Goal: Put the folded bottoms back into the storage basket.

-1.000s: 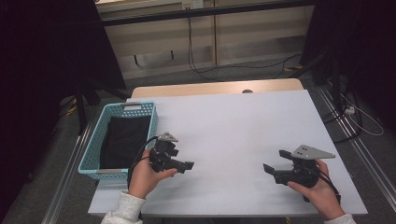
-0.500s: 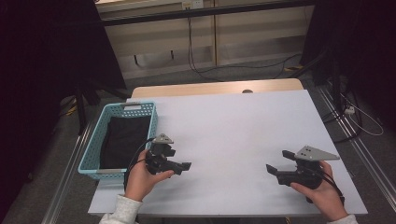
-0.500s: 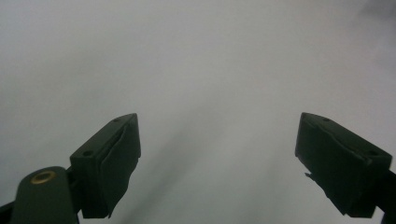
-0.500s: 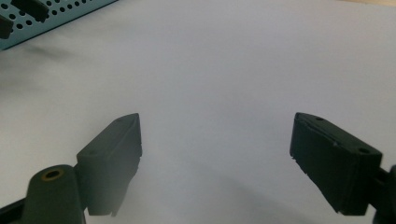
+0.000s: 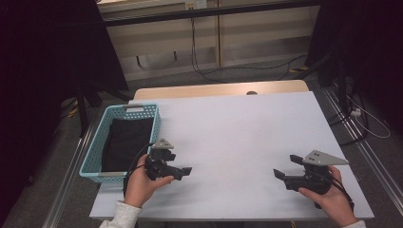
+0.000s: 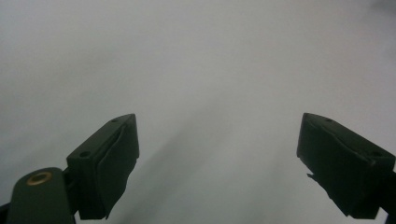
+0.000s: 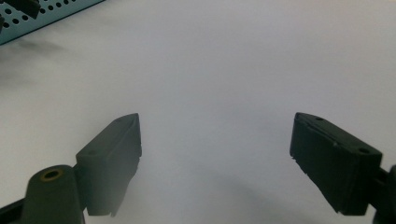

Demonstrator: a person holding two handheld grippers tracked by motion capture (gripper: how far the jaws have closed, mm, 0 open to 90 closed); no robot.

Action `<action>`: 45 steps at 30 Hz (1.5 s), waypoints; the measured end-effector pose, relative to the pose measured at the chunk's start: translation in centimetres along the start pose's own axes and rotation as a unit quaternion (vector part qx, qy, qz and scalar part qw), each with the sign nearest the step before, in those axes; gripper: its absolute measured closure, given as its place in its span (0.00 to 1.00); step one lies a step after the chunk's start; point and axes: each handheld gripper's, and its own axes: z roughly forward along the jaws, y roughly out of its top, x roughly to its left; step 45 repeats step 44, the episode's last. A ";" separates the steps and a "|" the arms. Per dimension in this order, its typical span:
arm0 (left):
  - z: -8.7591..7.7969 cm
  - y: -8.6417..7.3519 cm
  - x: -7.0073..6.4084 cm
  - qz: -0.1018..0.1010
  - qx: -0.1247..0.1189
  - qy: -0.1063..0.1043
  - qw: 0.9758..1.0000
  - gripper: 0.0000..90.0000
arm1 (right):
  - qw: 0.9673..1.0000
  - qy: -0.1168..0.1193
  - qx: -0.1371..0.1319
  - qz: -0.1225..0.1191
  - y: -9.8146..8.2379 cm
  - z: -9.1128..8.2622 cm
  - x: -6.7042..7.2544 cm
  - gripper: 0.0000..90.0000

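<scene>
My left gripper (image 5: 183, 170) is held low over the white table (image 5: 237, 128), just right of a teal basket (image 5: 133, 109), and points right. In the left gripper view its jaws (image 6: 219, 140) stand wide apart, with only bare table between them. My right gripper (image 5: 285, 167) is held near the table's front right corner and points left, with a grey plate on top. Its jaws (image 7: 217, 135) are also open with nothing between them. A black cloth (image 5: 126, 142) lies inside the basket.
The basket sits at the table's left edge, and its perforated wall (image 7: 42, 18) shows at the top left of the right gripper view. A wooden strip (image 5: 218, 89) runs along the table's far edge. Cables (image 5: 204, 71) lie on the floor behind.
The left gripper has drifted slightly toward the near edge. The right gripper has stayed where it was.
</scene>
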 end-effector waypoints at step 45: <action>-0.3 -1.1 0.3 0.001 -0.006 0.001 1.000 0.13 | 1.000 -0.002 0.017 -0.008 -0.7 0.3 0.0 0.17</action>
